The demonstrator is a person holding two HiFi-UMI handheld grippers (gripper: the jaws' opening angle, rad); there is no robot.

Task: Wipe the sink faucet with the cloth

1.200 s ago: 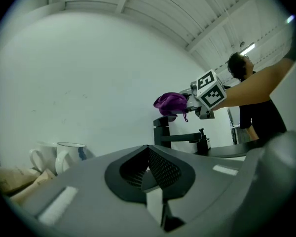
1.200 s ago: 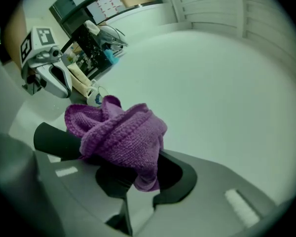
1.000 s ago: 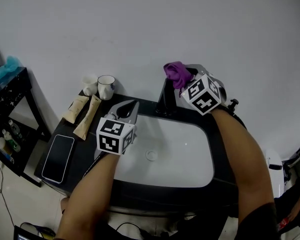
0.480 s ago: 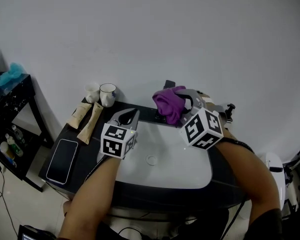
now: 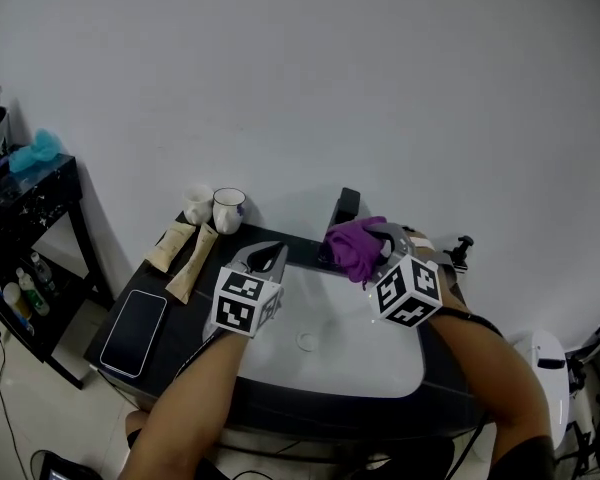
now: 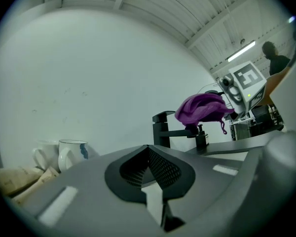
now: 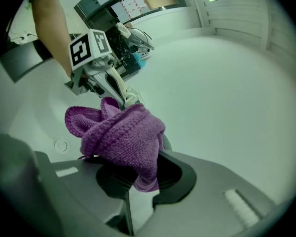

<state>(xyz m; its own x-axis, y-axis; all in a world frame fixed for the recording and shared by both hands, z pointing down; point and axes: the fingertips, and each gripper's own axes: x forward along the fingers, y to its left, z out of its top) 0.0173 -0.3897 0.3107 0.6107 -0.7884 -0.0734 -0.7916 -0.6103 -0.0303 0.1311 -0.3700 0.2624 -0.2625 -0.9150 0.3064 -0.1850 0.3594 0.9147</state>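
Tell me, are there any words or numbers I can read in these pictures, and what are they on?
None of the text here can be read.
Left marker cube and right marker cube: black-and-white square patterns only, no letters.
Packets: any print is too small to read.
Mug: a blue mark, too blurred to read.
Phone: dark screen, nothing showing.

Bunched purple knit cloth point(image 5: 355, 248) over the spout of the black faucet point(image 5: 345, 206) (upright, square-edged)
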